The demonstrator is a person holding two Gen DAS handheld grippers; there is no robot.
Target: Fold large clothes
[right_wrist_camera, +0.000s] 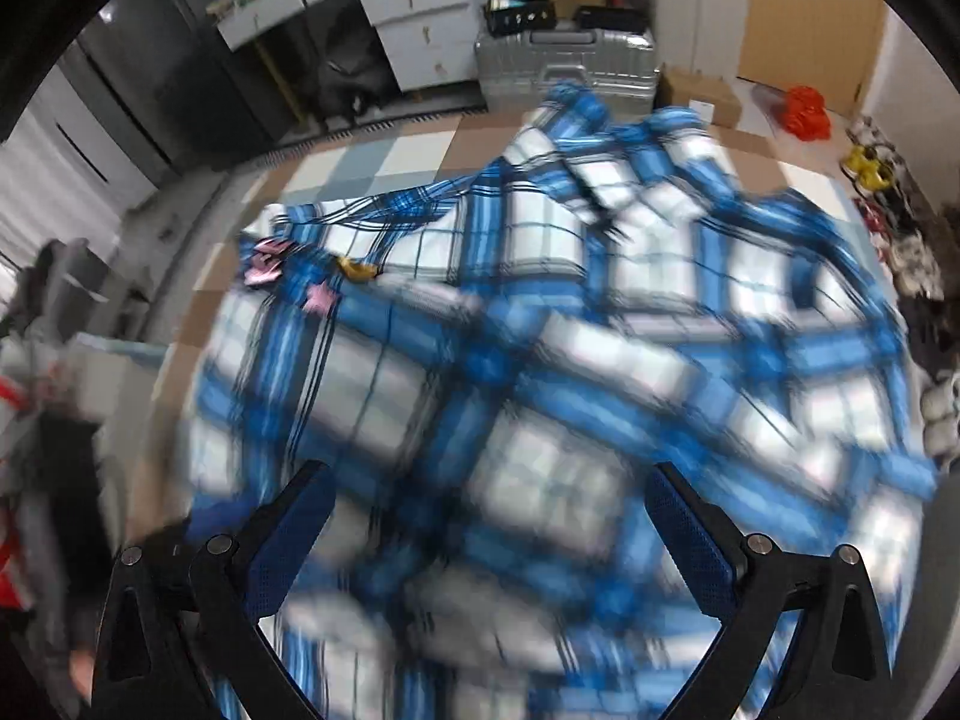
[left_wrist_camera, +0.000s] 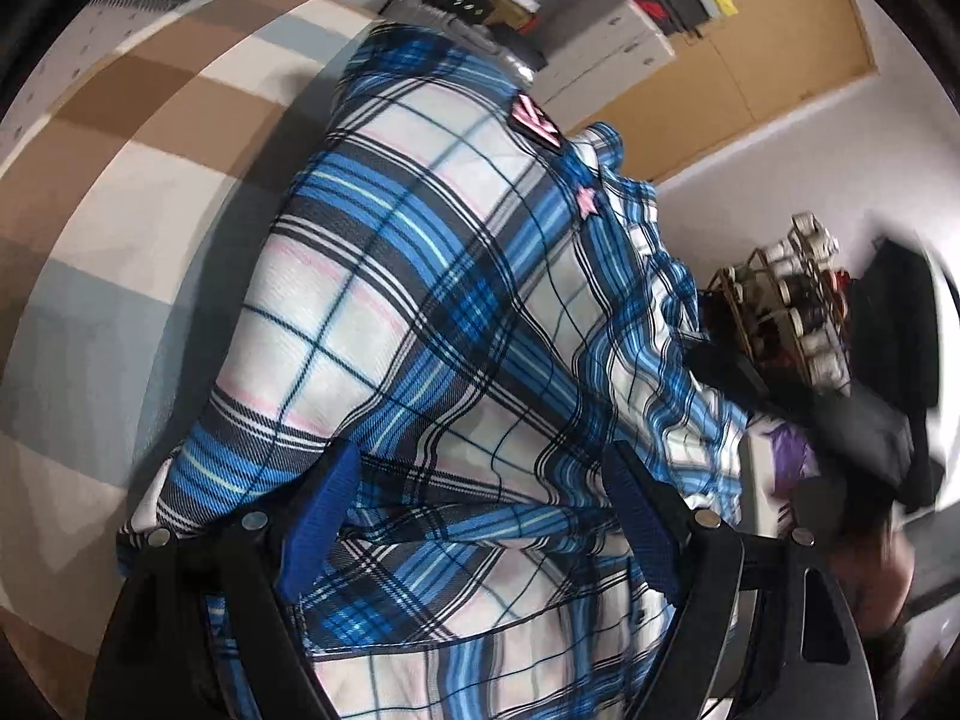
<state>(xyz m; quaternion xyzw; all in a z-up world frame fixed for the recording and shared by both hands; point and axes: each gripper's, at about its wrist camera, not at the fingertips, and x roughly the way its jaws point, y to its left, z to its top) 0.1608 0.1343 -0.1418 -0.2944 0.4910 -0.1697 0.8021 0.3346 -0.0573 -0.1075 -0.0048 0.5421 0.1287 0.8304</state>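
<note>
A large blue, white and black plaid shirt (left_wrist_camera: pixel 420 312) with pink patches lies spread over a bed with a brown, white and pale blue checked cover (left_wrist_camera: pixel 120 192). My left gripper (left_wrist_camera: pixel 486 474) is open, its blue-padded fingers (left_wrist_camera: pixel 324 498) standing wide apart with plaid cloth bunched between and under them. The right wrist view is blurred by motion. There the shirt (right_wrist_camera: pixel 540 360) fills the middle, and my right gripper (right_wrist_camera: pixel 489 510) is open just above it, with nothing between its fingers (right_wrist_camera: pixel 690 534).
A silver suitcase (right_wrist_camera: pixel 570 66) and white drawers (right_wrist_camera: pixel 414 18) stand beyond the bed. A cardboard box (right_wrist_camera: pixel 702 96) and a red bag (right_wrist_camera: pixel 807 111) lie on the floor at right. Shoes (right_wrist_camera: pixel 906 258) line the right side. A dark object (left_wrist_camera: pixel 840 372) is near the shirt's right edge.
</note>
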